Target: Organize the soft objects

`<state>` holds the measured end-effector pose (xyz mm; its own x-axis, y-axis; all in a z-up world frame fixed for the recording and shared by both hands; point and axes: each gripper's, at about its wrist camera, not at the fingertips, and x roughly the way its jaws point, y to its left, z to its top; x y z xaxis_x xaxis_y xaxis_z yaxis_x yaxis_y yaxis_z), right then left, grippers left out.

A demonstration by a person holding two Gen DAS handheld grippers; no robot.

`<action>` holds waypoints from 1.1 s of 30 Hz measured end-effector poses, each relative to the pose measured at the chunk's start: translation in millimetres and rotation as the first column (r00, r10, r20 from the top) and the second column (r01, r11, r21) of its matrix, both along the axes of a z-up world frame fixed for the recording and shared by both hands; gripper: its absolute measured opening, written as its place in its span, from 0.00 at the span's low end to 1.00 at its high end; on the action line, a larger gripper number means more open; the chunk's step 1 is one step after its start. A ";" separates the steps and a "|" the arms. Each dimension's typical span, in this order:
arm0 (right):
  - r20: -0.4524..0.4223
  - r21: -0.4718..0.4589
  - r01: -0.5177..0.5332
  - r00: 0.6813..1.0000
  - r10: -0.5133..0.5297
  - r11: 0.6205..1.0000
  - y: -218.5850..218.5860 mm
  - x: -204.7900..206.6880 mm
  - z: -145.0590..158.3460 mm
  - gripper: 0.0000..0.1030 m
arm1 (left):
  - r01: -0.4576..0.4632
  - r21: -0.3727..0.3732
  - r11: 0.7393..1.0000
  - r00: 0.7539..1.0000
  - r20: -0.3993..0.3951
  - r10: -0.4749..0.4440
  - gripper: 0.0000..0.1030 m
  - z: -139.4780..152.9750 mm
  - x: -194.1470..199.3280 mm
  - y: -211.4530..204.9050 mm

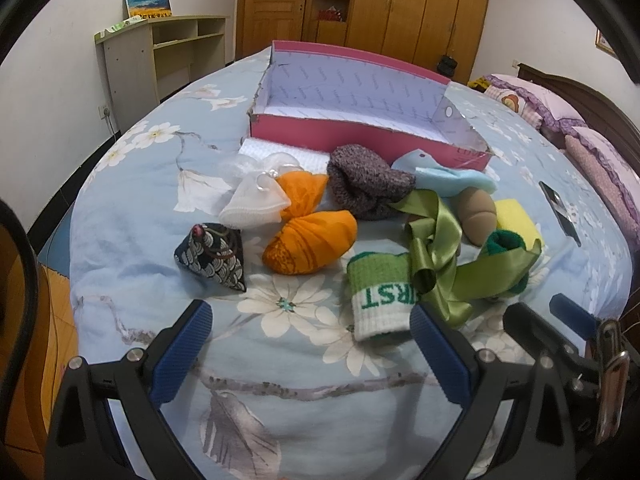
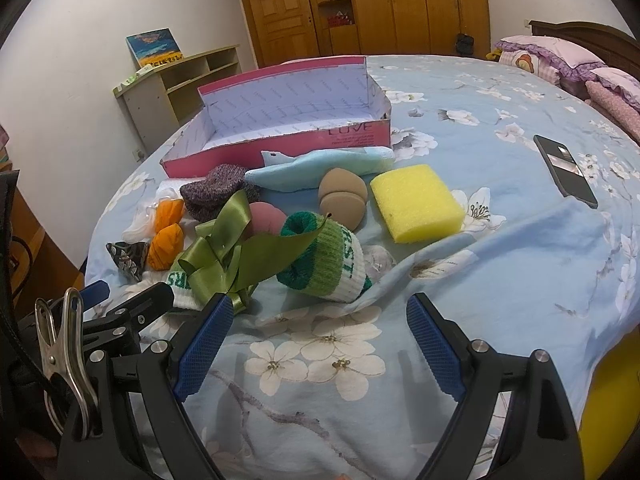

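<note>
A pile of soft things lies on the flowered blue bedspread in front of an open pink box (image 1: 320, 130) (image 2: 280, 148). Among them are two orange pouches (image 1: 310, 246) (image 2: 165, 246), a dark patterned pouch (image 1: 214, 256), a white mesh bag (image 1: 256, 200), a purple knit roll (image 1: 366, 182) (image 2: 216, 188), a green ribbon (image 1: 436, 248) (image 2: 224, 248), green-and-white socks (image 1: 380, 294) (image 2: 336, 264), a tan sponge (image 2: 343, 196) and a yellow sponge (image 2: 416, 202). My left gripper (image 1: 312, 330) stands open just short of the sock. My right gripper (image 2: 320, 322) stands open below the sock roll.
A black phone (image 2: 565, 170) lies on the bed to the right. Pink pillows (image 2: 560, 60) sit at the headboard. A pale shelf unit (image 1: 160, 60) stands against the left wall, wooden wardrobes behind. A light blue cloth (image 2: 320, 166) rests against the box front.
</note>
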<state>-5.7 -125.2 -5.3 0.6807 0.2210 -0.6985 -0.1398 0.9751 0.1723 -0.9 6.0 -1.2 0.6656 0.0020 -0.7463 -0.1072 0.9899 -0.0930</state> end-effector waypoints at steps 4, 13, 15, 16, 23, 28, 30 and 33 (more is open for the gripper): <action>-0.004 0.002 -0.008 1.000 0.008 1.000 1.5 0.6 -1.3 0.88 | 0.000 -0.001 1.000 1.000 -0.002 0.000 0.98 -0.8 0.5 0.3; -0.006 0.003 -0.013 1.000 0.013 1.000 1.2 0.3 -0.1 0.88 | -0.001 -0.001 1.000 1.000 -0.003 0.001 0.98 -1.6 1.0 1.1; -0.007 0.005 -0.011 1.000 0.011 1.000 0.7 0.6 -0.2 0.88 | -0.001 -0.002 1.000 1.000 -0.003 0.001 0.98 -1.5 1.3 1.0; -0.008 0.006 -0.008 1.000 0.008 1.000 0.1 0.6 0.1 0.88 | -0.001 -0.002 1.000 1.000 -0.002 0.001 0.98 -1.5 1.3 1.0; -0.018 0.009 -0.005 1.000 0.005 1.000 -2.2 1.9 -0.6 0.88 | -0.003 -0.003 1.000 1.000 -0.003 0.003 0.98 -1.4 1.3 1.0; -0.016 0.003 -0.013 1.000 0.013 1.000 -1.5 2.2 -1.8 0.88 | -0.004 -0.005 1.000 1.000 -0.007 0.004 0.98 -2.3 1.0 0.9; -0.015 0.000 -0.015 1.000 0.015 1.000 -0.8 2.0 -1.9 0.88 | -0.005 -0.005 1.000 1.000 -0.006 0.005 0.98 -2.5 0.8 0.9; -0.014 -0.002 -0.016 1.000 0.016 1.000 0.4 1.8 -1.7 0.88 | -0.004 -0.004 1.000 1.000 -0.006 0.004 0.98 -2.4 1.0 1.2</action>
<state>-3.9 -124.8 -7.1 0.6671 0.2299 -0.7086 -0.1529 0.9732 0.1719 0.2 7.2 -3.6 0.6608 0.0017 -0.7506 -0.1119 0.9890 -0.0963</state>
